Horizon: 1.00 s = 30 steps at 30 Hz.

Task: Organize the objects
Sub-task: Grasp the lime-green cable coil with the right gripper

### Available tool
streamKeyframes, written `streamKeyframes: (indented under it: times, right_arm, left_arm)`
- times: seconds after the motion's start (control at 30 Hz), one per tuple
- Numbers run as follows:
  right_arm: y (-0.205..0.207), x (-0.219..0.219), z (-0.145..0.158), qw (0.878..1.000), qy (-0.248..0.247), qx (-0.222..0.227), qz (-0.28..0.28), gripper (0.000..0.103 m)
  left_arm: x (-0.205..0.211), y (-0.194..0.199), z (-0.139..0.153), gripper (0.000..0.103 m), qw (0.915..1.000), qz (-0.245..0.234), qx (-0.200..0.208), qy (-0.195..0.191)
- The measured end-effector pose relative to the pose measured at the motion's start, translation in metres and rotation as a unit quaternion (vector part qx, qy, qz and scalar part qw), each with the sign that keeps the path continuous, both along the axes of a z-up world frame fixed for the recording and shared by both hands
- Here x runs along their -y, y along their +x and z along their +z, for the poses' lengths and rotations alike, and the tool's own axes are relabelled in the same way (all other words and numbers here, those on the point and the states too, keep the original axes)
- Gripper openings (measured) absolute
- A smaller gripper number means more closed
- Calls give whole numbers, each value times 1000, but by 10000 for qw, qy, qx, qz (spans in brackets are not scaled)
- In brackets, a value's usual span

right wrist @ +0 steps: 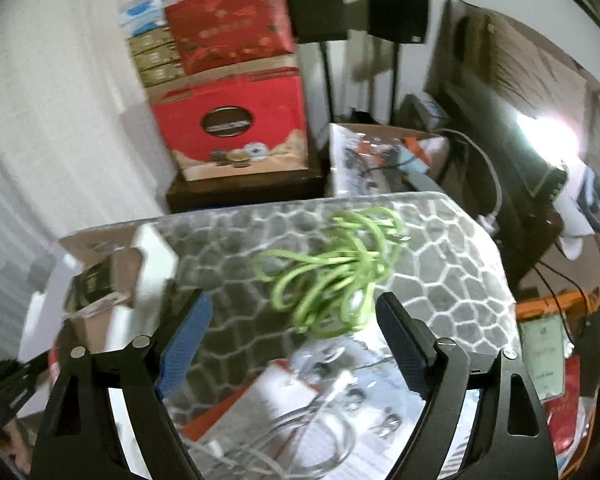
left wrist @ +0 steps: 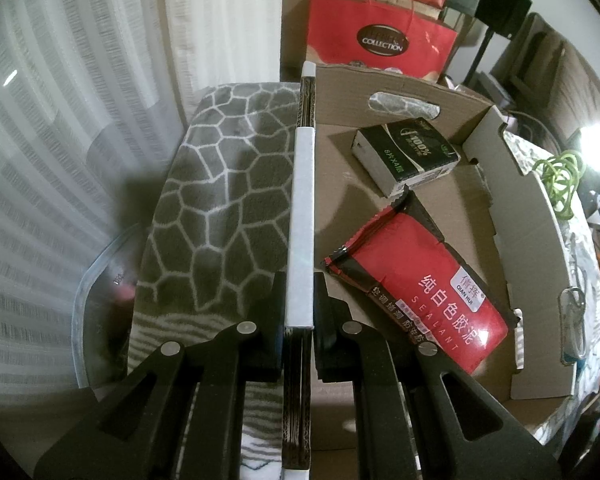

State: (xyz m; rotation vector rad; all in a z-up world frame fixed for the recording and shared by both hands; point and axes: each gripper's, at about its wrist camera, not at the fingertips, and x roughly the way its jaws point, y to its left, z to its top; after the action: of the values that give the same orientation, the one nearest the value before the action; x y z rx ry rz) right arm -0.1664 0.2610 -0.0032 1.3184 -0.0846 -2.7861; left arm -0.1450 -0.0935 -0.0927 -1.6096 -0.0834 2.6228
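Observation:
An open cardboard box [left wrist: 340, 184] lies on a grey blanket with a white cell pattern [left wrist: 220, 184]. My left gripper [left wrist: 299, 284] is shut on the box's left wall [left wrist: 302, 208], whose top edge carries white tape. Inside the box lie a dark green tissue pack [left wrist: 408, 154] and a red sealant pouch [left wrist: 420, 292]. A coiled green cable [right wrist: 336, 276] rests on the blanket [right wrist: 440, 248] to the right of the box [right wrist: 112, 276]. My right gripper [right wrist: 290, 298] is open just in front of the cable, which reaches between the fingertips without touching them.
A red gift bag [left wrist: 380, 36] and stacked red cartons [right wrist: 236, 128] stand behind the blanket. White cables and printed sheets [right wrist: 300, 412] lie below the right gripper. Two black speakers on stands [right wrist: 316, 4] and cluttered boxes [right wrist: 380, 160] fill the back right. A curtain [left wrist: 60, 120] hangs at left.

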Motion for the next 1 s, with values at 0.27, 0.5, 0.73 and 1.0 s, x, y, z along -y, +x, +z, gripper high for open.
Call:
streamKeyframes:
  times: [0.27, 0.5, 0.73, 1.0]
  right_arm:
    - [-20, -22, -20, 9988, -102, 191, -442, 88]
    - [-37, -34, -34, 9969, -320, 411, -597, 88]
    - [-49, -39, -43, 9955, -338, 561, -686, 85]
    - [-60, -40, -56, 9934, -322, 861, -684, 29]
  left_arm:
    - [0, 0, 0, 10, 10000, -14, 7, -14]
    - [4, 1, -3, 10, 10000, -23, 31, 30]
    - [3, 2, -3, 10, 10000, -24, 64, 31]
    - [0, 3, -3, 10, 10000, -12, 86, 6]
